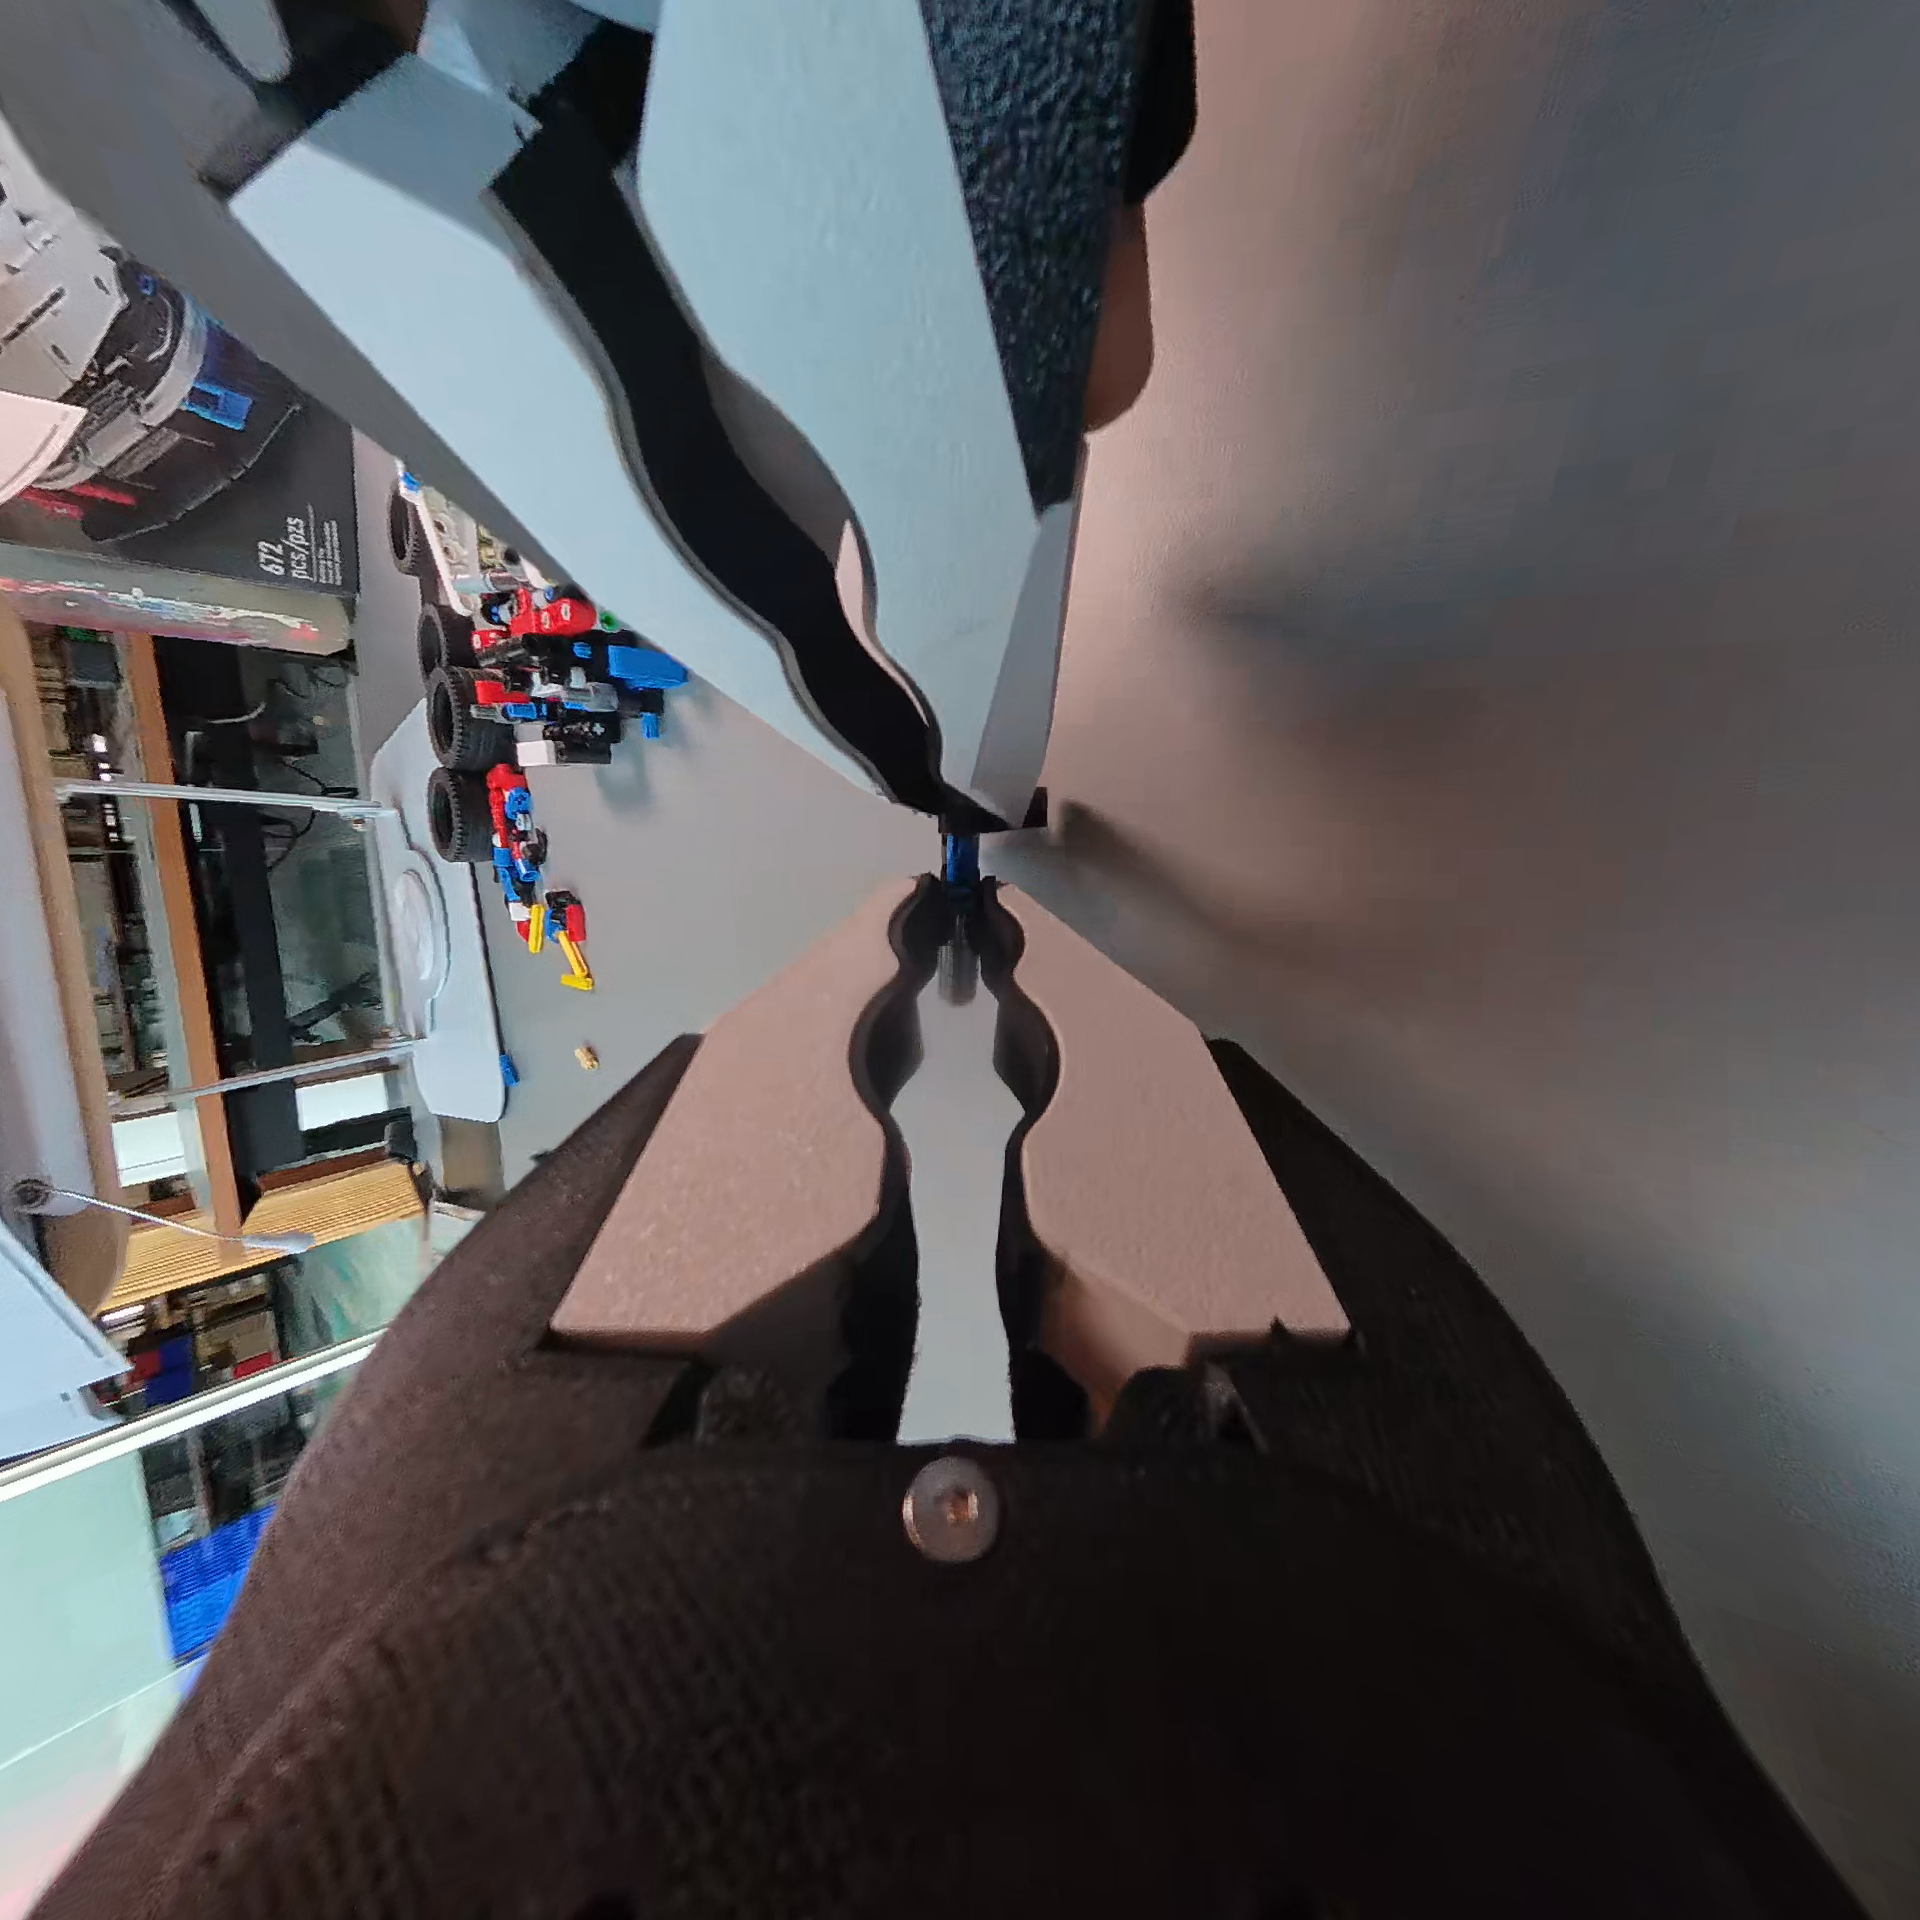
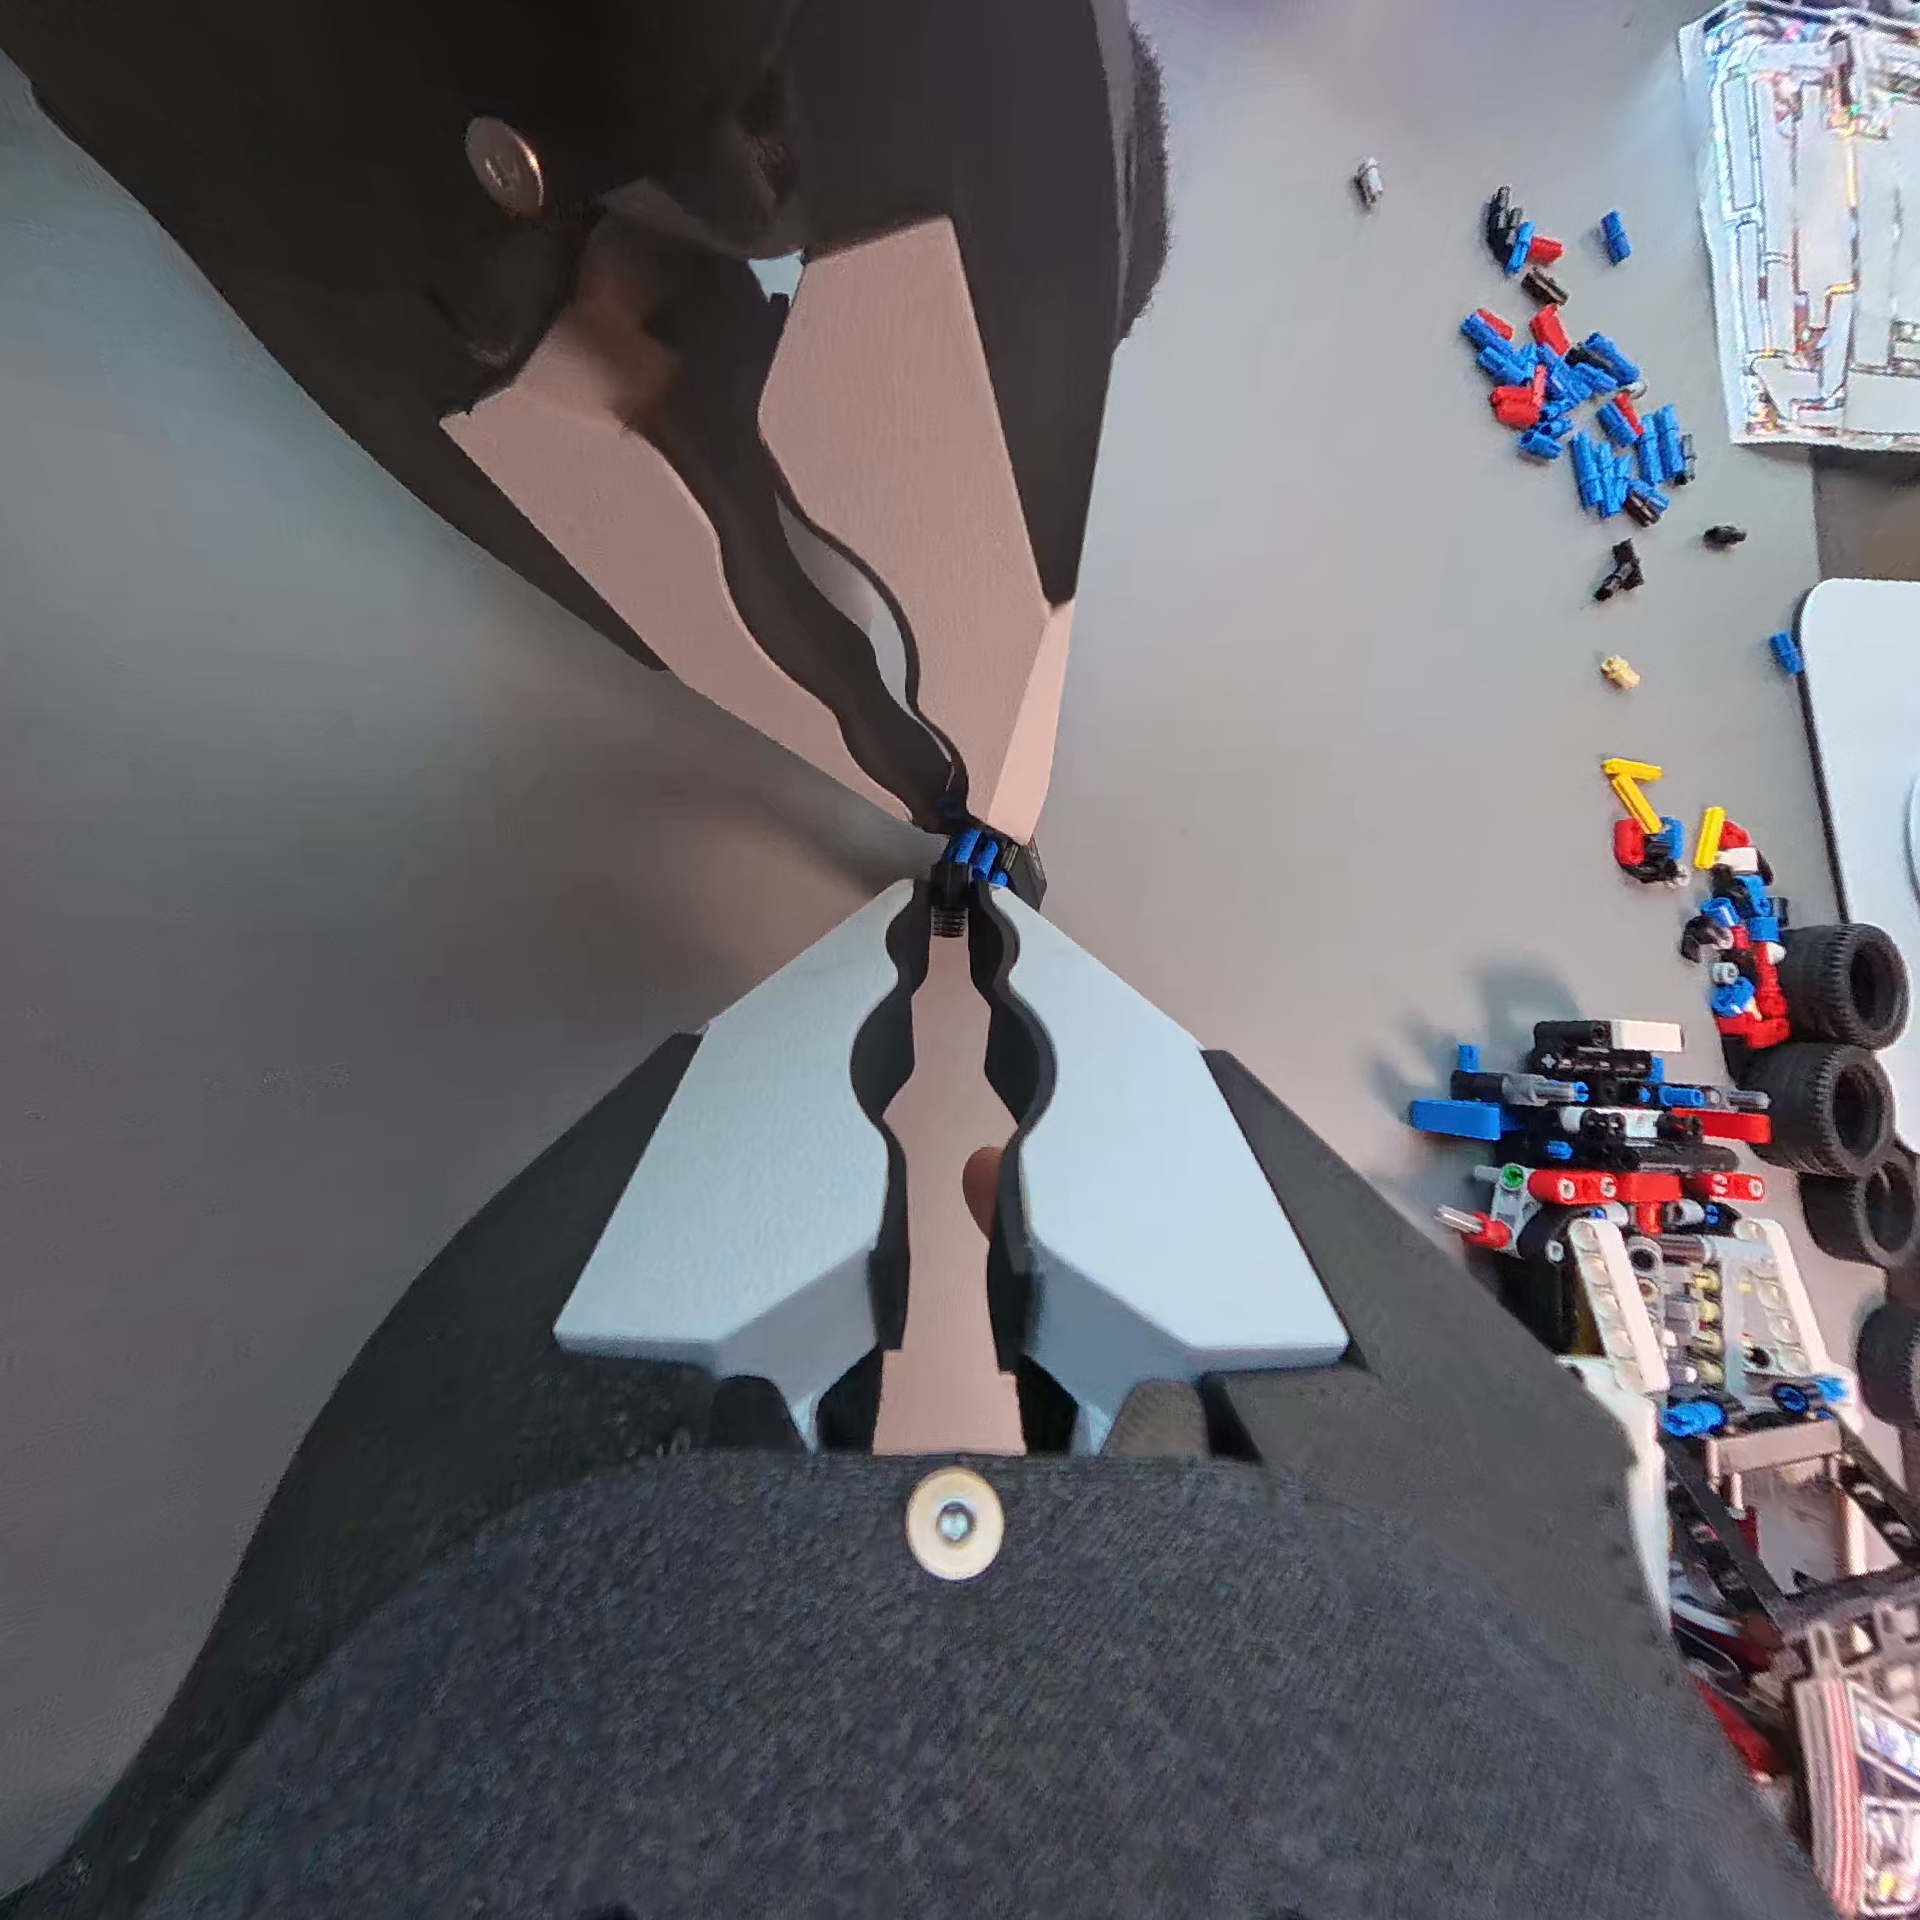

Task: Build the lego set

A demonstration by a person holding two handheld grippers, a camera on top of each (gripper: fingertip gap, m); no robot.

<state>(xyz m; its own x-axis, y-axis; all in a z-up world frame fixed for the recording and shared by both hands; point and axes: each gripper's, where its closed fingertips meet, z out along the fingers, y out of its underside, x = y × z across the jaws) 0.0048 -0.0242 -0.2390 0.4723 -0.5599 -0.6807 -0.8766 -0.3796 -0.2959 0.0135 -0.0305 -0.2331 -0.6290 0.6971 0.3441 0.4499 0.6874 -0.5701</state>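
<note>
My two grippers meet tip to tip above the grey table [image 2: 1299, 623]. My left gripper [image 1: 956, 891], with pink fingers, is shut on a small black lego piece with blue pins [image 2: 987, 857]; in its own view only a blue pin [image 1: 961, 852] and a dark blur show. My right gripper [image 2: 951, 896], with light blue fingers, is shut on a small black ribbed pin [image 2: 945, 920]. The two pieces touch at the fingertips. In the left wrist view the right gripper [image 1: 977, 816] comes down from above; in the right wrist view the left gripper [image 2: 977, 821] does.
A part-built lego vehicle [image 2: 1621, 1174] with black tyres [image 2: 1839, 1039] lies at the right. A pile of blue, red and black pins [image 2: 1590, 405], yellow pieces [image 2: 1631, 790], a crinkled bag [image 2: 1808, 208] and a white tray [image 2: 1870, 748] lie beyond. The set's box [image 1: 156, 416] stands at the left. The tips of both grippers are at nearly the same place. Both grippers' tips are roughly 20 cm from the part-built lego vehicle [image 2: 1621, 1174]. It is also in sight in the left wrist view [image 1: 537, 632].
</note>
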